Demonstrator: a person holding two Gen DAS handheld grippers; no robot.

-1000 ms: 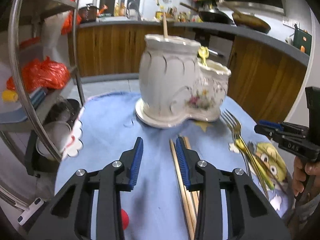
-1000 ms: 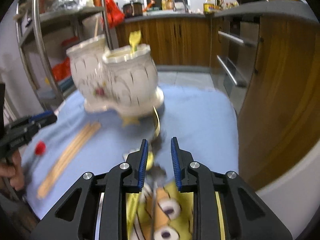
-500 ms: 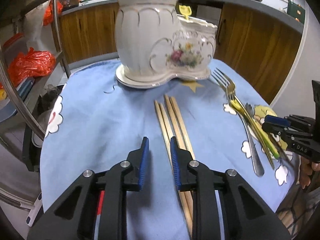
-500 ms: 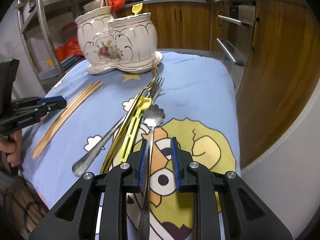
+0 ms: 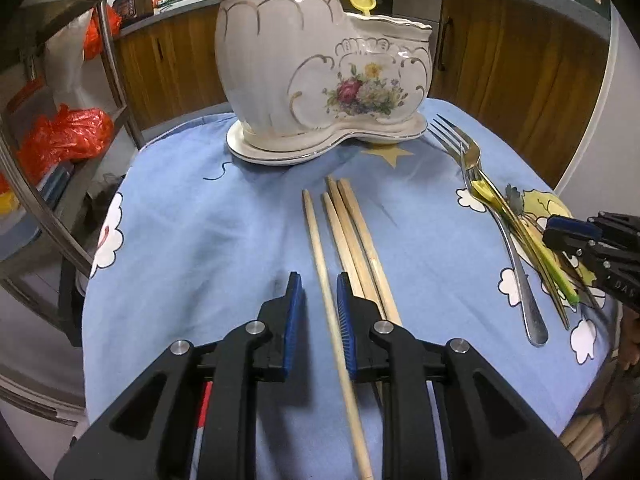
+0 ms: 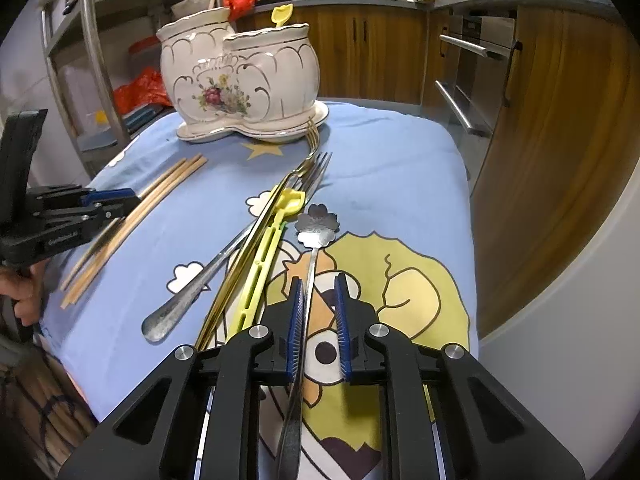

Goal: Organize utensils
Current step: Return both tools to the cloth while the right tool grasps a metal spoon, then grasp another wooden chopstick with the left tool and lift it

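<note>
A white flowered ceramic holder stands at the far side of the blue tablecloth, with a yellow utensil poking out of it. Several wooden chopsticks lie in front. My left gripper straddles the leftmost chopstick. Its jaws are closing and a gap still shows at the left pad. My right gripper straddles the handle of a flower-bowl spoon. Its jaws are closing too, with a gap at the right pad.
Beside the spoon lie a yellow plastic utensil, a gold fork and a silver fork. A metal rack stands left of the table. Wooden cabinets and an oven handle are to the right.
Both grippers have come down closer to the cloth and their jaws have narrowed. The left now straddles one chopstick; the right stays over the spoon handle.
</note>
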